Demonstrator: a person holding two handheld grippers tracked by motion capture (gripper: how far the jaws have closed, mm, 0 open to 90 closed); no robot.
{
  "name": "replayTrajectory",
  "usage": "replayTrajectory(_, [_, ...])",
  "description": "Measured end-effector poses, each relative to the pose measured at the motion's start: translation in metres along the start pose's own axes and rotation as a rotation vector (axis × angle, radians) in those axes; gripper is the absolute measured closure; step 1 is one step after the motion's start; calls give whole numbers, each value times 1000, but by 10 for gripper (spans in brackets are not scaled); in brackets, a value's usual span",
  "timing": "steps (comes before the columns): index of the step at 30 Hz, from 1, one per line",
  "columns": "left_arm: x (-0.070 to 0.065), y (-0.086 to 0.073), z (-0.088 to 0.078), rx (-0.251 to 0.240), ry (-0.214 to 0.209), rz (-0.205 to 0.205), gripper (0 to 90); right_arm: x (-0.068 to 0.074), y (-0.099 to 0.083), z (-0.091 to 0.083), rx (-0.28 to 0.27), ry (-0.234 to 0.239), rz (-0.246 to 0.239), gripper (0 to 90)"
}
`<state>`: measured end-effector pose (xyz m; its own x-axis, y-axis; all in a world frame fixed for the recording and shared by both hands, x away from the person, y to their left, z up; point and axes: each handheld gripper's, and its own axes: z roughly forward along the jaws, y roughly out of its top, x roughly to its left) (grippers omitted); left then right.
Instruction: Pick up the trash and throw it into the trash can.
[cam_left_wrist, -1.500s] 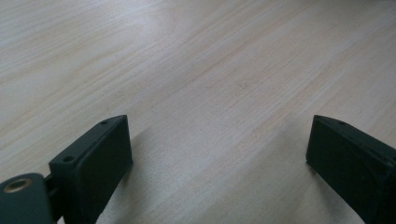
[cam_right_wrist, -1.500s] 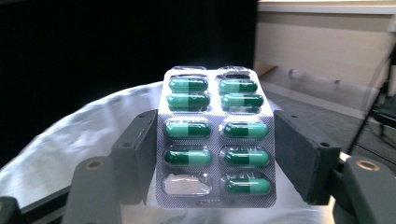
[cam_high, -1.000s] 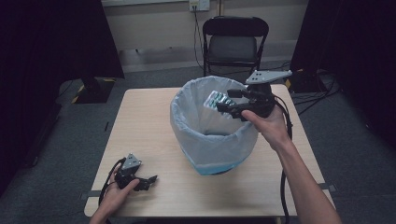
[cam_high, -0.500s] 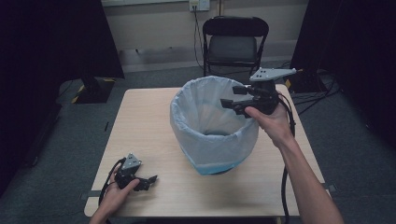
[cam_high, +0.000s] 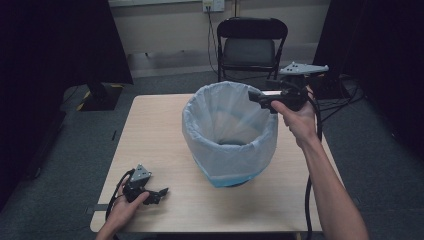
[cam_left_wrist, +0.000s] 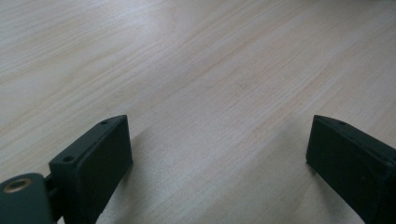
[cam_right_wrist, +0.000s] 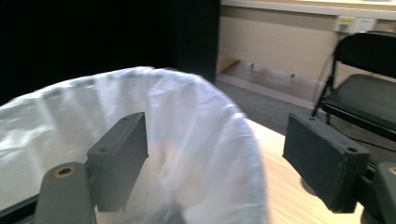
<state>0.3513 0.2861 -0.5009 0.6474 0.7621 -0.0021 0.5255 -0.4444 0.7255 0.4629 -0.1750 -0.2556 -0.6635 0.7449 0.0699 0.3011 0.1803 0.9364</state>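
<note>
Right claw: held in the person's right hand above the far right part of the bin's rim; its jaws are parted wide and nothing is seen between them in the right gripper view.
Left claw: rested low on the counter, well apart from the bin on its near left side, held in the left hand; its jaws are spread wide over bare wood in the left gripper view, with nothing gripped.
Bin: stood upright near the middle of the counter, a blue base being visible below a pale liner.
Liner: draped over the rim and folded down outside the bin; it is thin, translucent and wrinkled, so it is judged to be very light, soft and somewhat slippery, and easily torn if pulled hard.
Bin contents: a dark shape is glimpsed at the bottom, but what it is cannot be told.
Handling of the bin: it is judged light and likely to slide or tip if pushed at the top, since only film and a thin rim are offered there.
Where to take hold: the folded-over rim nearest the right claw is suggested, with one jaw inside and one outside, so that liner and rigid wall are pinched together.
Chair: stood on the floor beyond the bin, past the counter's far edge.
</note>
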Motion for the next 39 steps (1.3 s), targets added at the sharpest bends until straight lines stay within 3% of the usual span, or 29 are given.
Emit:
replayTrajectory(8, [0, 0, 0, 0, 0, 0, 64, -26, 3, 5, 0, -99, 54, 166])
replayTrajectory(9, [0, 0, 0, 0, 0, 0, 64, -31, 2, 6, 9, -130, 71, 166])
replayTrajectory(17, [0, 0, 0, 1, 0, 0, 64, -46, -4, 7, 38, -208, 96, 165])
replayTrajectory(18, [0, 0, 0, 0, 0, 1, 64, -50, -6, 5, 39, -244, 101, 165])
replayTrajectory(22, [0, 0, 0, 0, 0, 4, 64, -55, -11, 3, 49, -271, 104, 165])
replayTrajectory(28, [0, 0, 0, 1, 0, 4, 64, -66, -29, -5, 74, -333, 118, 173])
replayTrajectory(30, [0, 0, 0, 1, 0, 0, 65, -67, -32, -6, 77, -342, 118, 177])
replayTrajectory(31, [0, 0, 0, 1, 0, 3, 64, -67, -41, -8, 93, -367, 118, 193])
replayTrajectory(39, [0, 0, 0, 1, 0, 0, 64, -63, -74, -16, 120, -427, 125, 198])
